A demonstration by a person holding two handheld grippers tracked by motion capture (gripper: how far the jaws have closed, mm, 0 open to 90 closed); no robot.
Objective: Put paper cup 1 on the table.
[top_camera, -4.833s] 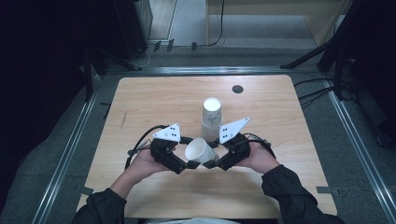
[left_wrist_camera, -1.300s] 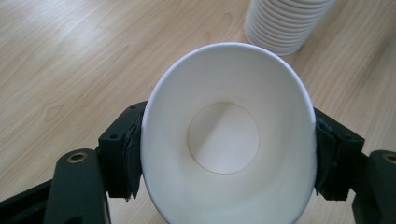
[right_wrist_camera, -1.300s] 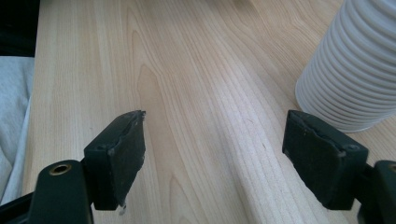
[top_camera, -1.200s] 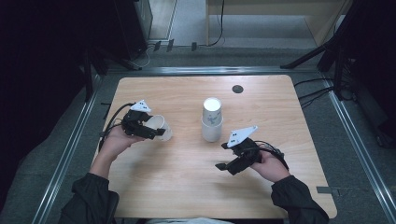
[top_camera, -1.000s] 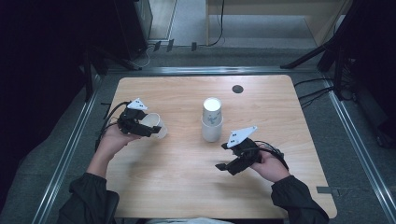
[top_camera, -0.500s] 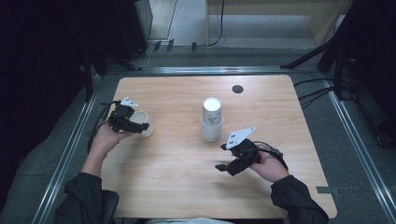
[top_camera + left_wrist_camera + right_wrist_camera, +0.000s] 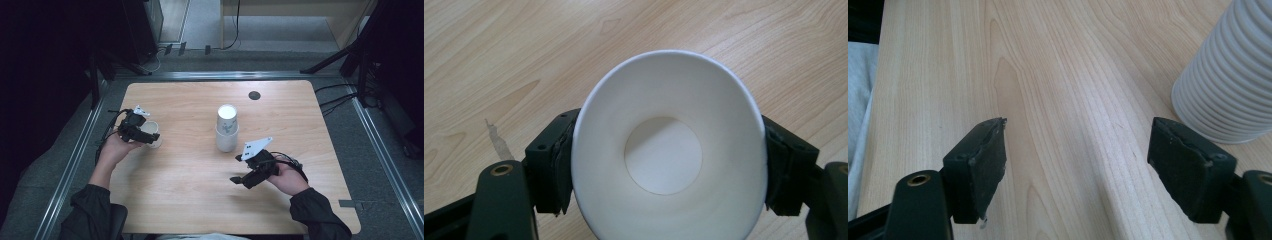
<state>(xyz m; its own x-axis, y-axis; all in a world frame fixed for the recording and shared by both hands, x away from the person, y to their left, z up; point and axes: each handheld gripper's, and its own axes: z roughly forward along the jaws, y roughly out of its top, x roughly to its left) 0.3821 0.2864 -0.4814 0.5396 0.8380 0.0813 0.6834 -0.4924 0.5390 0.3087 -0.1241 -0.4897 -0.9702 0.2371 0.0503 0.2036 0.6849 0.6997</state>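
Note:
A single white paper cup (image 7: 156, 142) sits at the table's left side, mouth up, in my left gripper (image 7: 150, 137). In the left gripper view the cup (image 7: 664, 155) is squeezed oval between the two pads (image 7: 551, 170), which touch its sides; these jaws have just been opening a little with the cup still between them. An upside-down stack of white paper cups (image 7: 226, 129) stands mid-table. My right gripper (image 7: 240, 181) hovers to the stack's lower right, open. Its jaws have just been closing with nothing between them. The stack (image 7: 1233, 75) rises beyond the right pad (image 7: 1188, 165).
The wooden table (image 7: 200, 200) has bare wood between the two hands and along the front. A small dark round hole (image 7: 254, 95) lies near the far edge. Metal rails and dark floor surround the table.
My left hand has carried the single cup leftward and lower, towards the table's left edge. The right hand has stayed where it was.

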